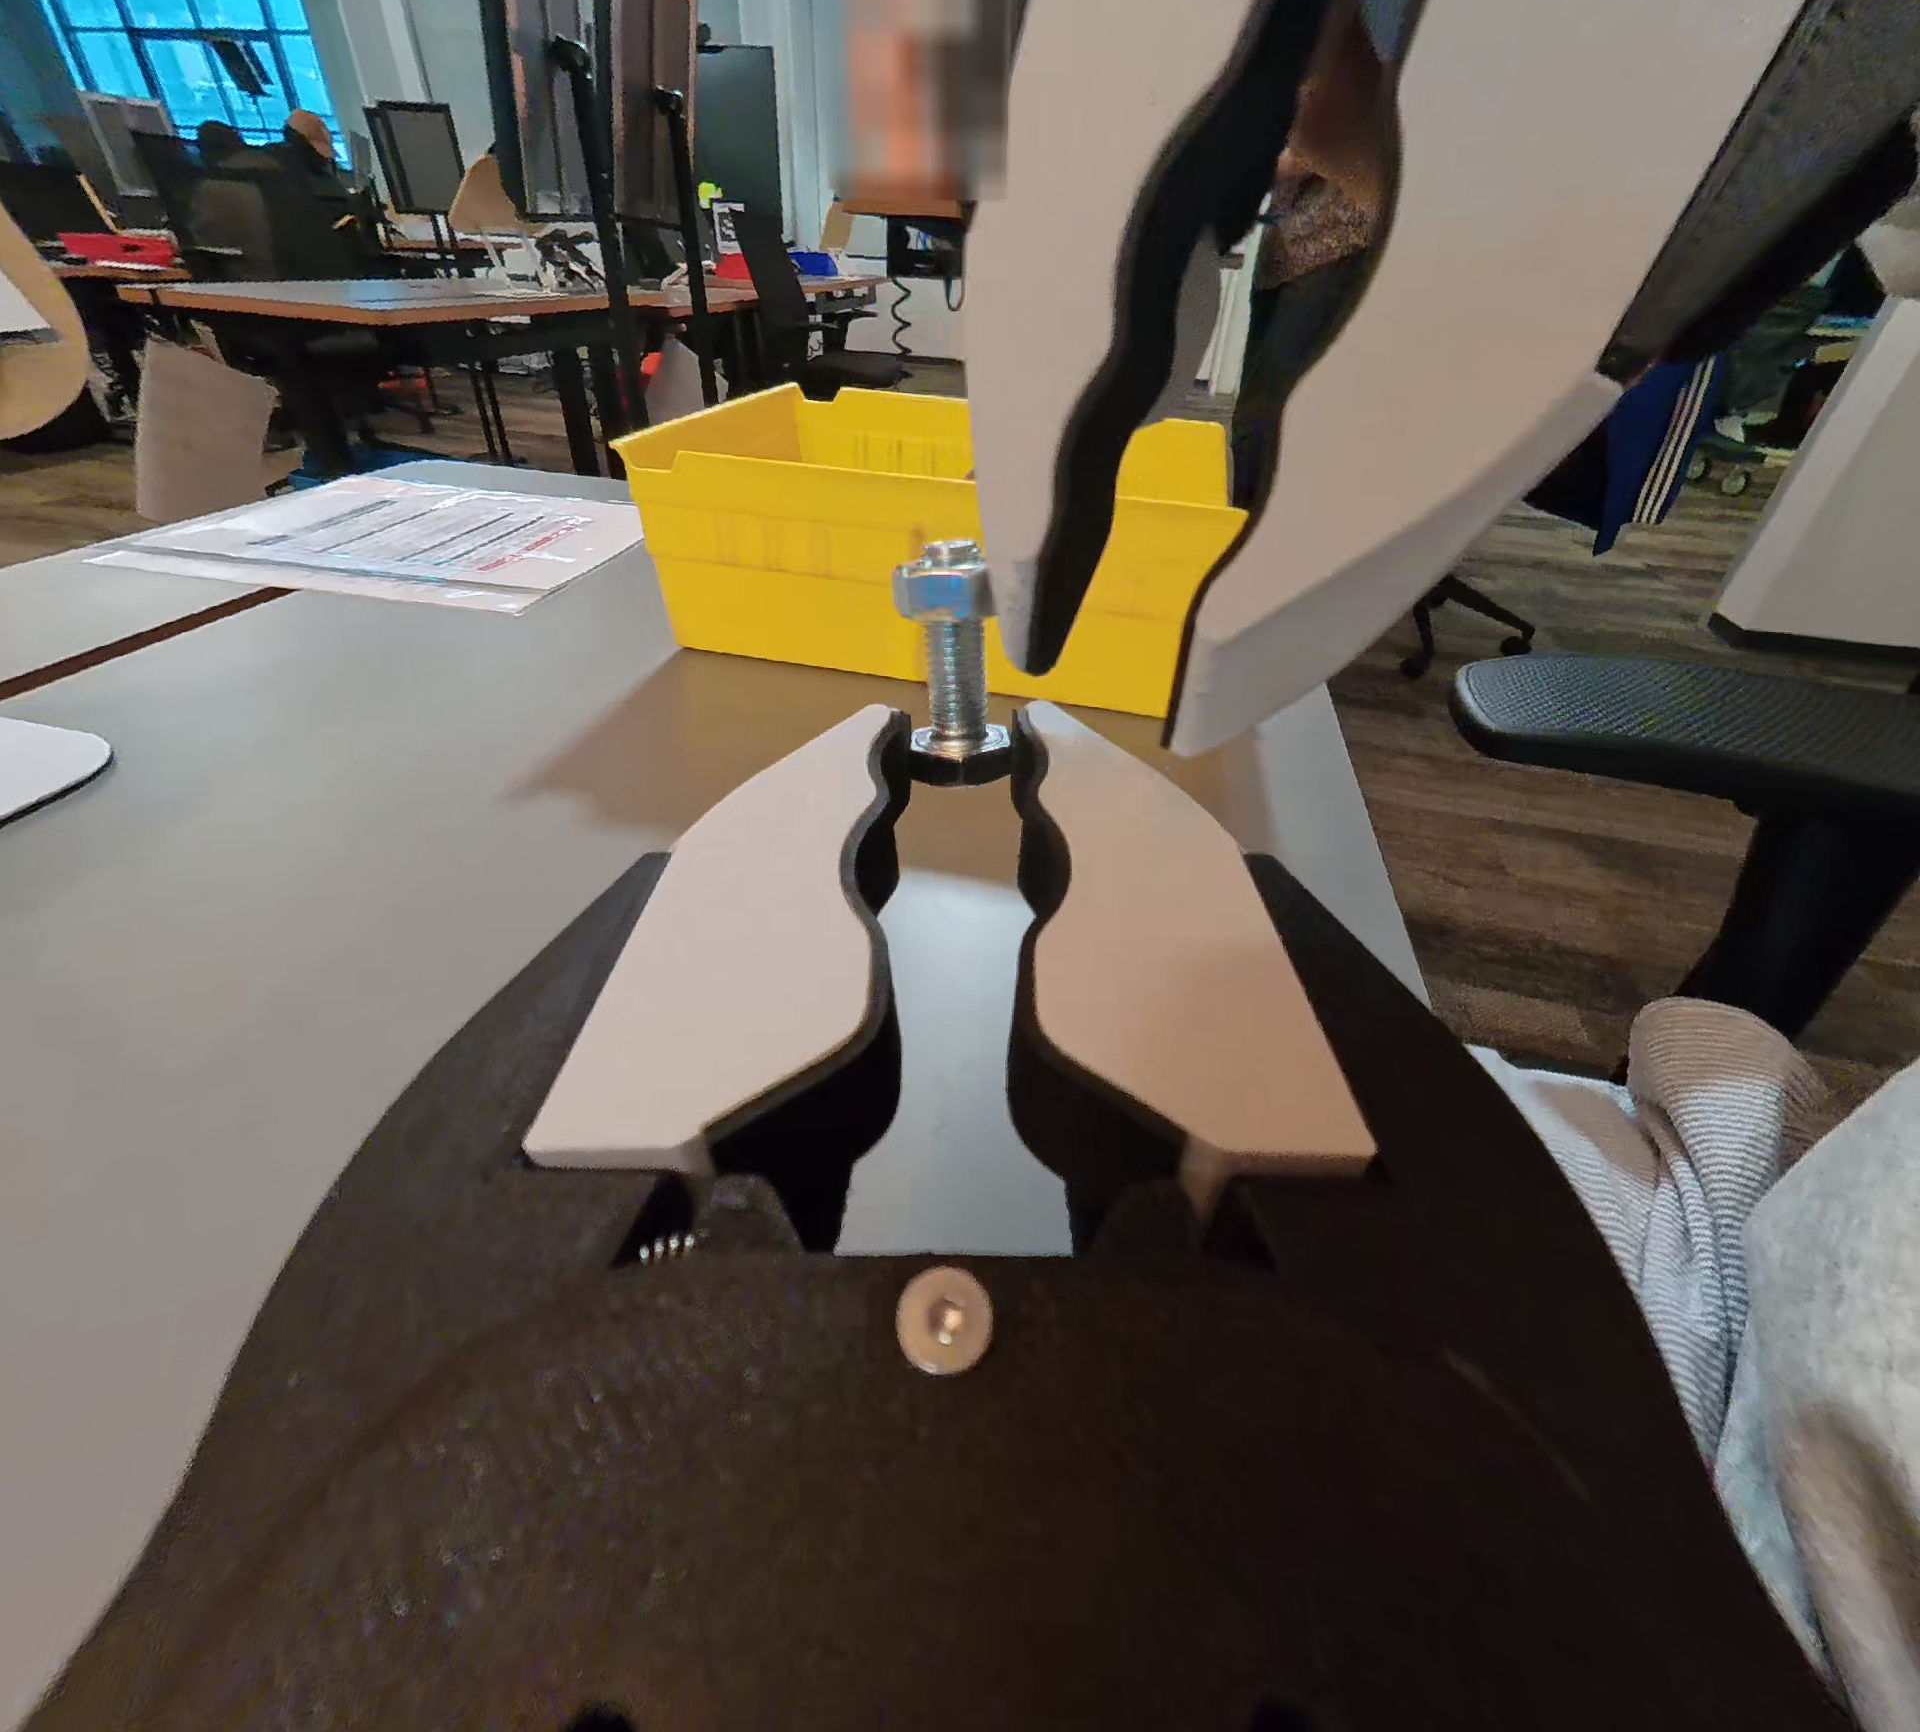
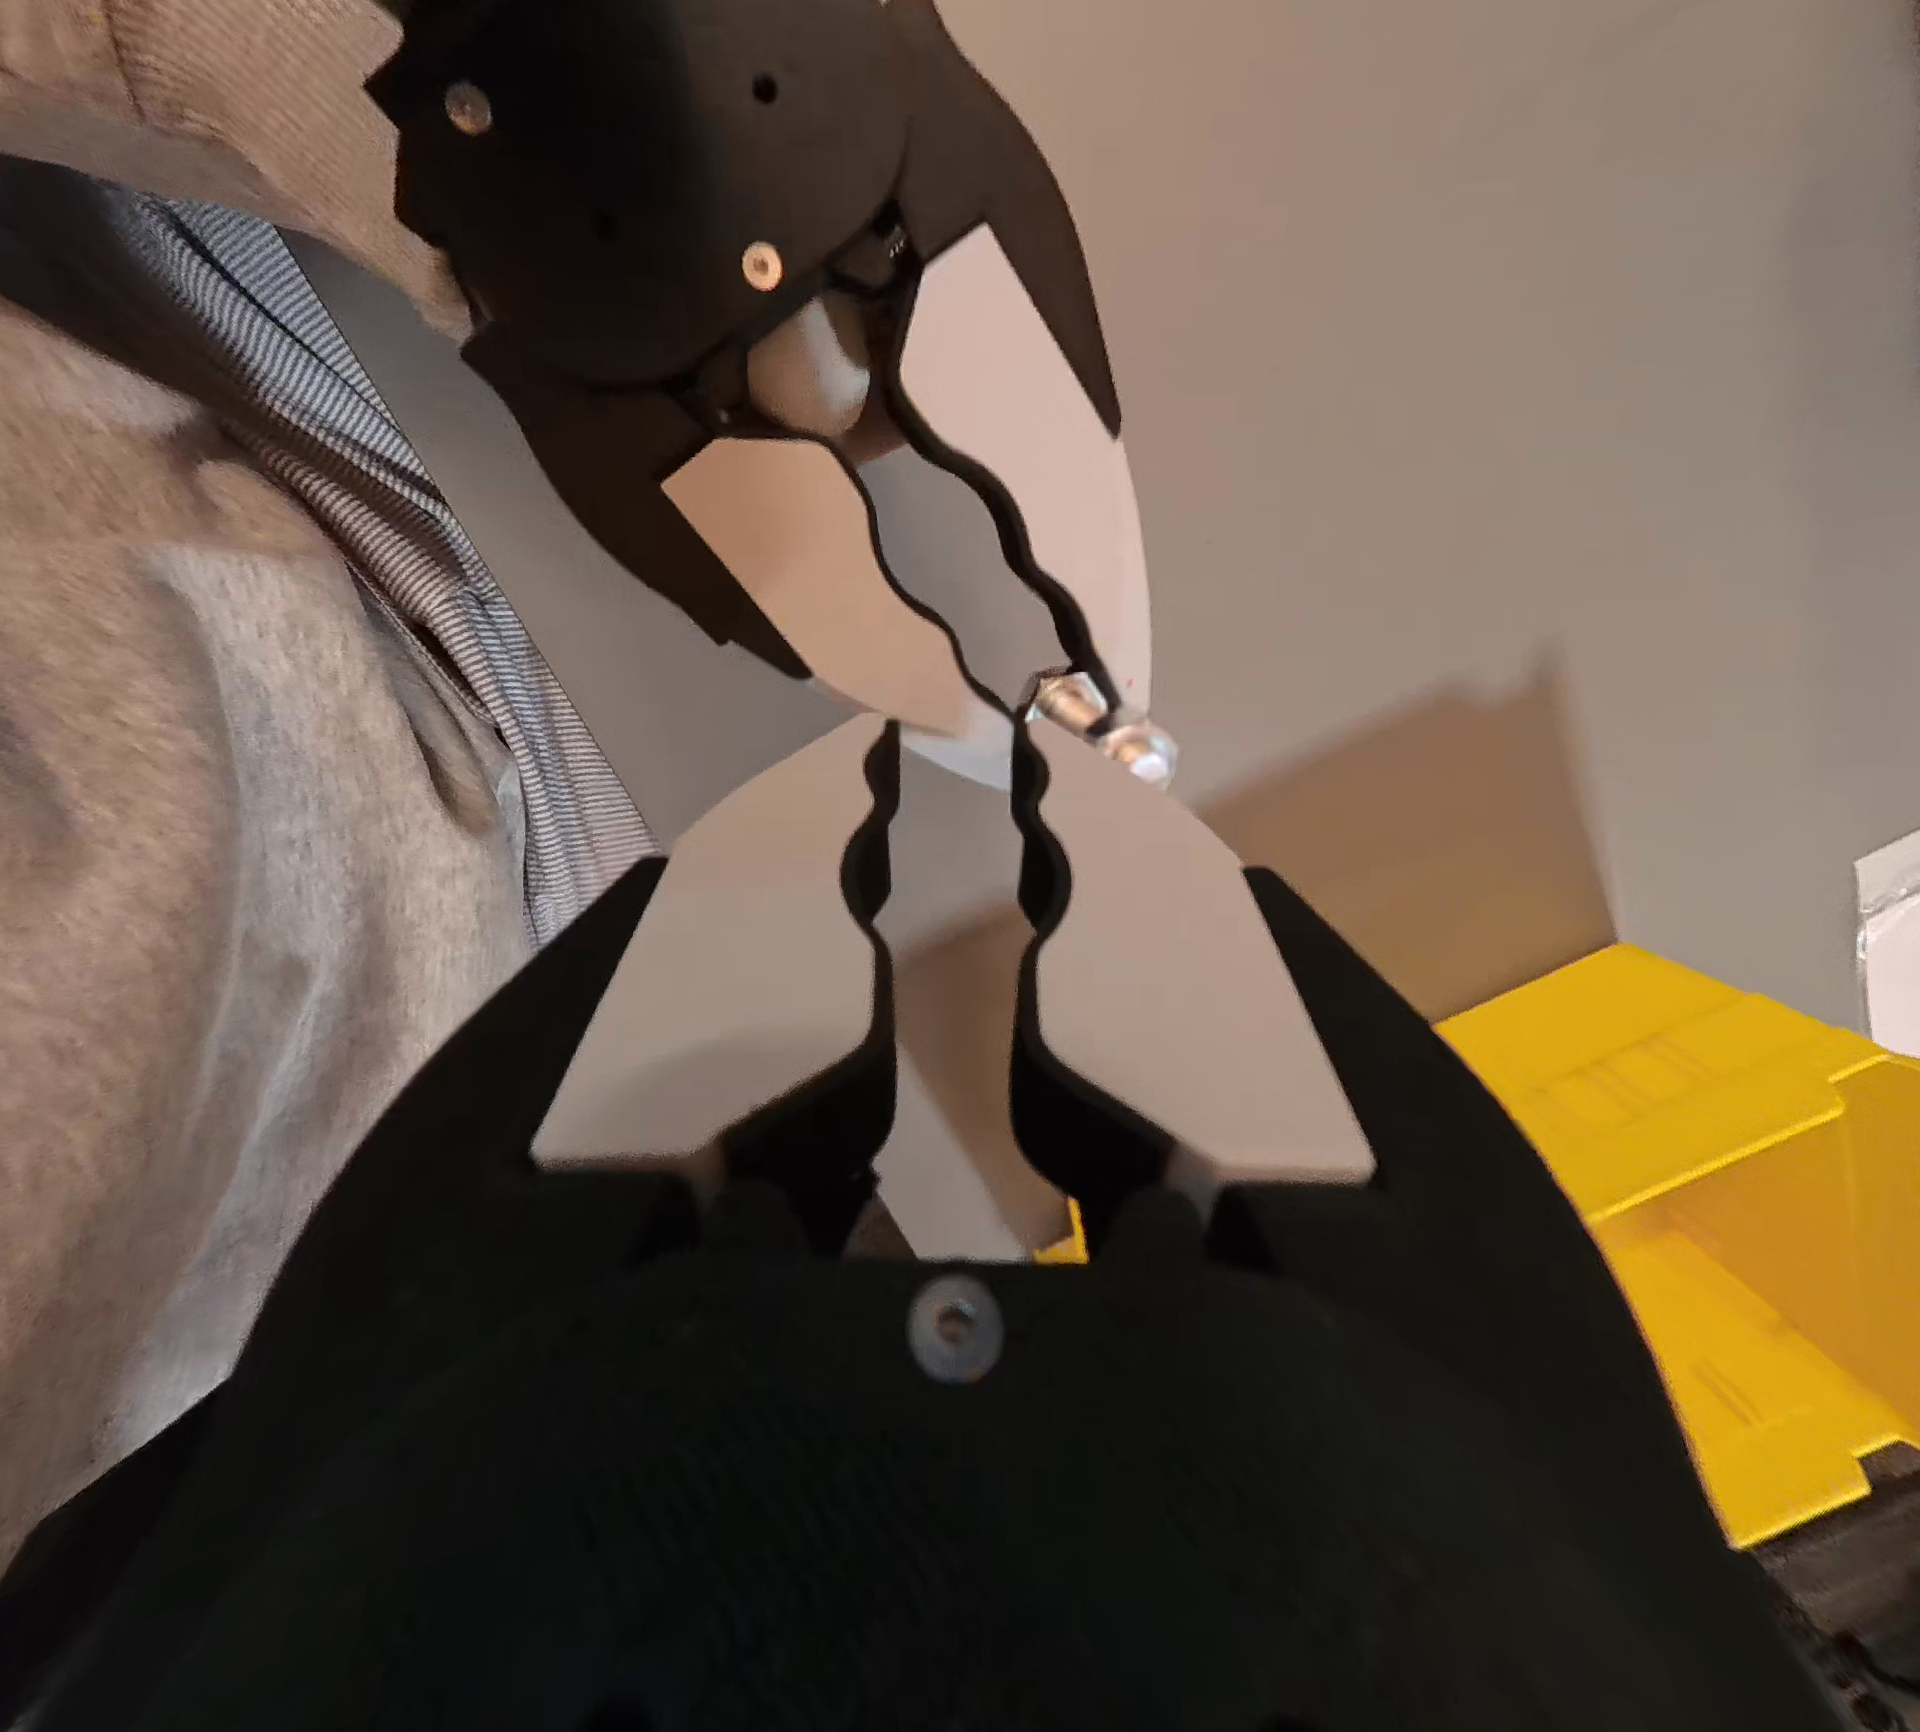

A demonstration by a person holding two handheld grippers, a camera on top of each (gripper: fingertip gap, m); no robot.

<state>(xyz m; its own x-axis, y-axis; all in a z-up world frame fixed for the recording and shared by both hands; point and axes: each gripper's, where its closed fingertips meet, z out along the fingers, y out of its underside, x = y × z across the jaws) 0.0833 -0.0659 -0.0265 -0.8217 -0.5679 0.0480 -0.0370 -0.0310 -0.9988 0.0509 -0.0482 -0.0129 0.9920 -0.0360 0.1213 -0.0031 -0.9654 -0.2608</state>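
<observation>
Two tongs in play. Left tongs (image 1: 954, 737) nearly closed, tips clamped on the hex head of a bolt (image 1: 948, 676) at its bottom end; bolt stands upright above the grey surface (image 1: 312, 799), threaded shank up. Nut (image 1: 943, 586) sits threaded near the top of the shank. Right tongs (image 1: 1101, 654) come down from upper right, tilted; narrow gap between the fingers, nothing between them, left fingertip (image 1: 1013, 596) touching or just beside the nut, can't tell which. Right wrist view agrees: right tongs (image 2: 951, 737) slightly apart and empty, with the bolt (image 2: 1091, 721) pinched by the left tongs (image 2: 1023, 695) just past the tips. Yellow bin (image 1: 914, 539) on the surface right behind the bolt. Bagged paper sheet (image 1: 384, 539) lies flat further left. Beyond: mesh office chair (image 1: 1704, 747) at right, desks with monitors in back.
</observation>
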